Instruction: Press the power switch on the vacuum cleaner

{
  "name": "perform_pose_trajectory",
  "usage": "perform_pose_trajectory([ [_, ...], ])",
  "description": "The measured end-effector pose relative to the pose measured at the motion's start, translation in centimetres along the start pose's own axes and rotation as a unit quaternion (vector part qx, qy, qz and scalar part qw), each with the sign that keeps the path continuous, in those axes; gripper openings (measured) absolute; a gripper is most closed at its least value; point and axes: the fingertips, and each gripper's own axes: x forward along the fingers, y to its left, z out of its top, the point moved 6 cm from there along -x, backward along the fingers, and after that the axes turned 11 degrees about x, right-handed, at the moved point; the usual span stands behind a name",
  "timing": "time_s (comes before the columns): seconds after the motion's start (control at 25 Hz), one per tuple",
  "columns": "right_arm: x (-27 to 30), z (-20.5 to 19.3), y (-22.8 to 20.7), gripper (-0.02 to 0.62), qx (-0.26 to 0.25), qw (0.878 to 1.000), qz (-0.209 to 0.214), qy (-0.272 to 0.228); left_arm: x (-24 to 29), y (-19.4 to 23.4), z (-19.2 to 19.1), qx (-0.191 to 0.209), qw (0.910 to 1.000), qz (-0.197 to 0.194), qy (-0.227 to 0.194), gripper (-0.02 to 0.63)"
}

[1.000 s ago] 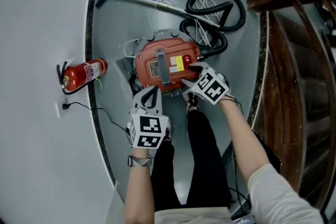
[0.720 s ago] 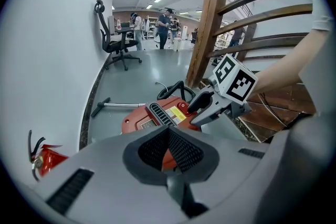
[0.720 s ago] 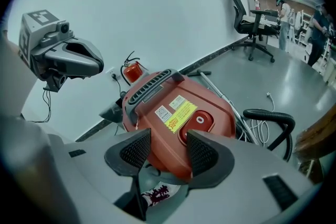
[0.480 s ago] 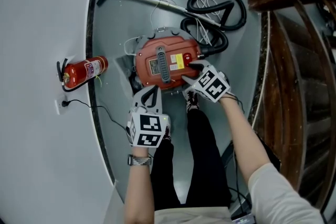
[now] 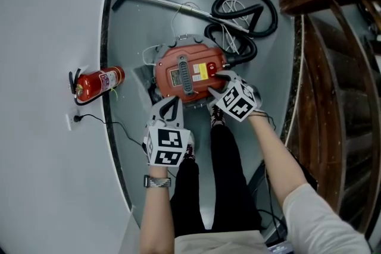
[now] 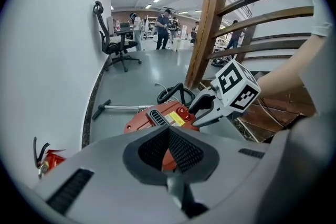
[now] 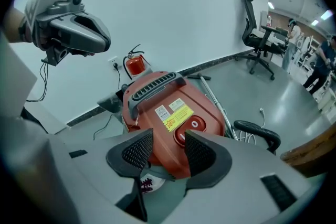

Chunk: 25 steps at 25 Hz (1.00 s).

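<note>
The red vacuum cleaner (image 5: pixel 186 73) lies on the grey floor in front of the person's shoes. Its top carries a black handle, a yellow label and a round red power switch (image 7: pixel 196 124). My right gripper (image 5: pixel 214 84) hovers over the vacuum's right side with its tips by the switch. Its jaws are open and have just been closing a little, with nothing between the pads (image 7: pixel 202 152). My left gripper (image 5: pixel 174 101) hangs at the vacuum's near edge, shut and empty. In the left gripper view the right gripper (image 6: pixel 193 117) sits just right of the switch (image 6: pixel 182 110).
A black hose (image 5: pixel 244 9) and a metal wand (image 5: pixel 161 2) lie beyond the vacuum. A red fire extinguisher (image 5: pixel 98 81) stands at the white wall on the left, near a socket with a cord (image 5: pixel 74 119). A wooden stair railing (image 5: pixel 333 38) runs along the right.
The right gripper has rolled slightly while staying over the vacuum's right side. The left gripper has kept its place.
</note>
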Motion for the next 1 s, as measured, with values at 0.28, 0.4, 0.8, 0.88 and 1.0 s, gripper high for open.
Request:
perform_pose_trajectory([
  [0.28, -3.5, 1.7, 0.8, 0.179, -0.001, 1.0, 0.005, -0.029, -1.4, 0.2, 2.1, -0.002, 0.9999, -0.001, -0.011, 0.0],
  [0.4, -4.7, 2.4, 1.4, 0.154, -0.009, 0.999, 0.003, -0.036, -2.0, 0.0, 2.7, -0.001, 0.9999, -0.002, -0.013, 0.0],
  [0.8, -9.1, 3.8, 2.1, 0.093, 0.006, 0.999, -0.003, -0.052, -4.4, -0.2, 4.4, 0.017, 0.9997, -0.007, -0.013, 0.0],
  [0.88, -10.1, 4.3, 2.1, 0.074, 0.002, 0.998, -0.009, -0.059, -4.7, 0.0, 4.7, 0.023, 0.9996, -0.01, -0.011, 0.0],
  [1.0, -11.3, 5.0, 1.8, 0.048, -0.002, 0.998, -0.024, -0.066, -5.1, 0.4, 5.1, 0.03, 0.9994, -0.015, -0.012, 0.0],
])
